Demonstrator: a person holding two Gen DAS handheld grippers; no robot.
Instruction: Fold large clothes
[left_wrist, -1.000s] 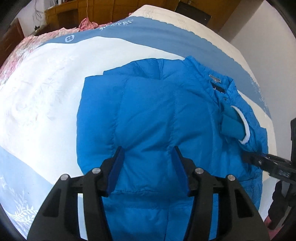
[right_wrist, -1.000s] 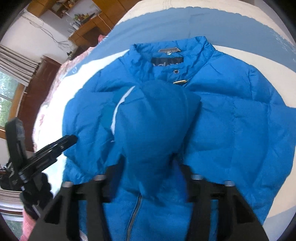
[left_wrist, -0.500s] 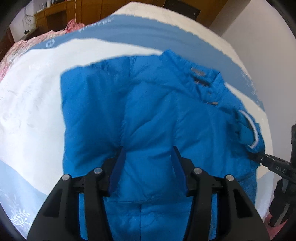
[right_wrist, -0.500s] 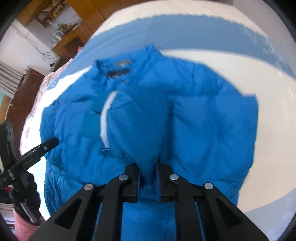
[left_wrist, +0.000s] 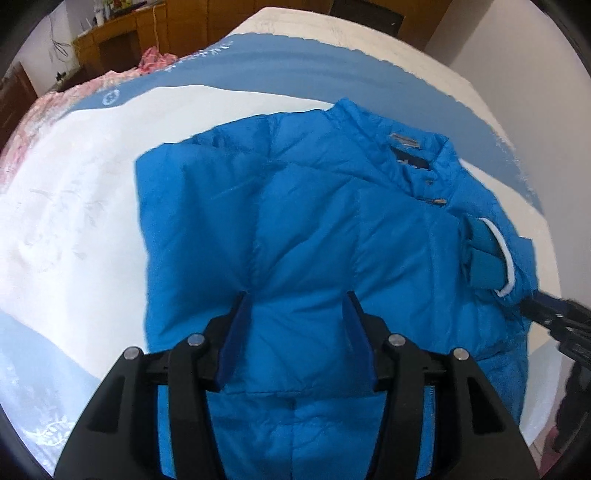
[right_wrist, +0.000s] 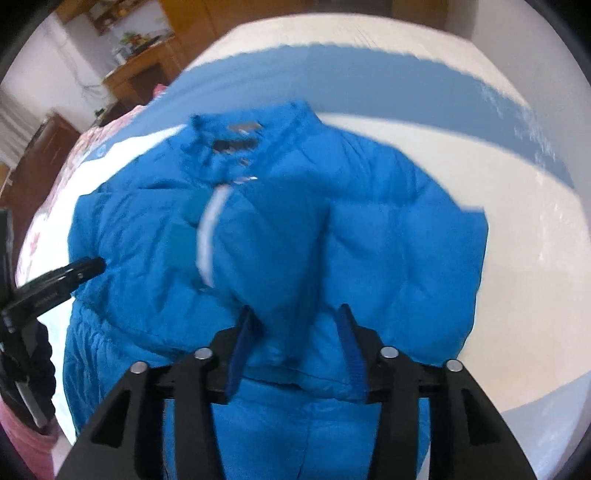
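1. Now the right gripper (right_wrist: 295, 343) stands with its jaws spread wide. Half a second ago they were pinched together on a fold of the sleeve (right_wrist: 266, 236); the fabric lies loose between them at the lower centre of the right wrist view.
2. That released sleeve lies across the front of the blue down jacket (left_wrist: 314, 229), its white-edged cuff (right_wrist: 210, 229) pointing toward the collar (right_wrist: 240, 136) in the upper middle of the frame. This view is blurred, so finer detail is unclear.
3. Meanwhile the left gripper (left_wrist: 295, 332) is open as wide as it was a second ago and grips nothing; it hovers over the jacket's lower chest, bottom centre of its frame.
4. In the left wrist view the jacket fills the centre, spread on the white and blue bedspread (left_wrist: 74, 221), with the cuff at the right edge, near the dark tip of the other gripper.
5. My reading: one sleeve fold is laid in. The opposite side, at the left of the left wrist view, looks like the next part to bring inward, then the hem.
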